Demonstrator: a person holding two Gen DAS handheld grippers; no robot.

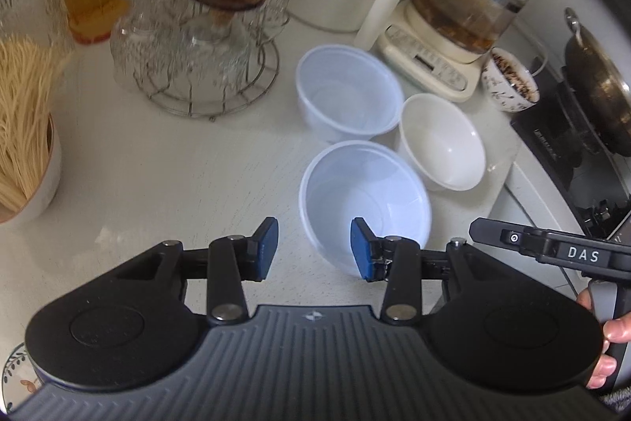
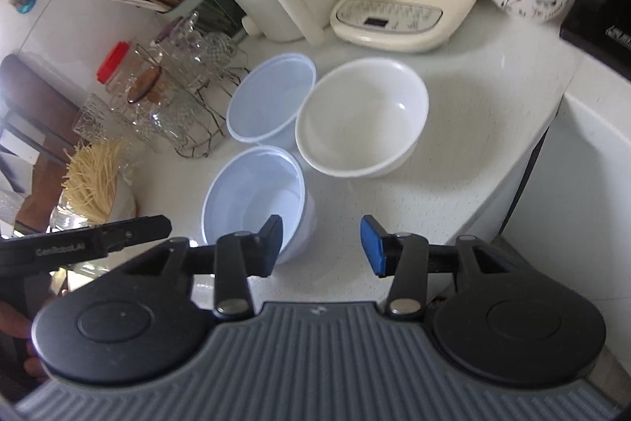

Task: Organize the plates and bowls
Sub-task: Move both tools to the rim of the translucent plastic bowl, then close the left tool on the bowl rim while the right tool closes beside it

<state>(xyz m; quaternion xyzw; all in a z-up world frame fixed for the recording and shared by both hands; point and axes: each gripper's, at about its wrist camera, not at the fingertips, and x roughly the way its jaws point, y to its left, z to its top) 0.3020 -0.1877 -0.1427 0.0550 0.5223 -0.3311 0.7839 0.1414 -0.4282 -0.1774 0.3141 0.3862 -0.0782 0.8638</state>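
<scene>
Left wrist and right wrist views: three bowls loose on the counter, nothing picked up

Left wrist view shows our left gripper [image 1: 314, 249] with its jaws apart and nothing between the blue pads; the nearest plastic bowl [image 1: 364, 202] sits just beyond its right finger, not gripped. Right wrist view shows our right gripper [image 2: 321, 245] likewise parted and empty, with the same plastic bowl [image 2: 256, 200] behind its left finger.

As we judge it, the sorting has barely begun. Three bowls stand apart on the white counter [image 1: 177, 176], each upright and none nested: the nearest plastic bowl, a second plastic bowl [image 1: 349, 91] farther back, and a white bowl [image 1: 441, 141] to the right of both. We see only a sliver of a patterned plate [image 1: 14, 373] at the lower left edge of the left view. Stacking the two matching plastic bowls and placing the white one seems to be what remains.

The plastic bowls are thin, translucent and bluish-white, with rolled rims and straight, slightly tapered walls; we expect them to be light and to flex under the pads. The white bowl is opaque, glossy and rounder, flaring to a wide rim, probably ceramic or melamine. The counter is pale with a fine speckle.
</scene>
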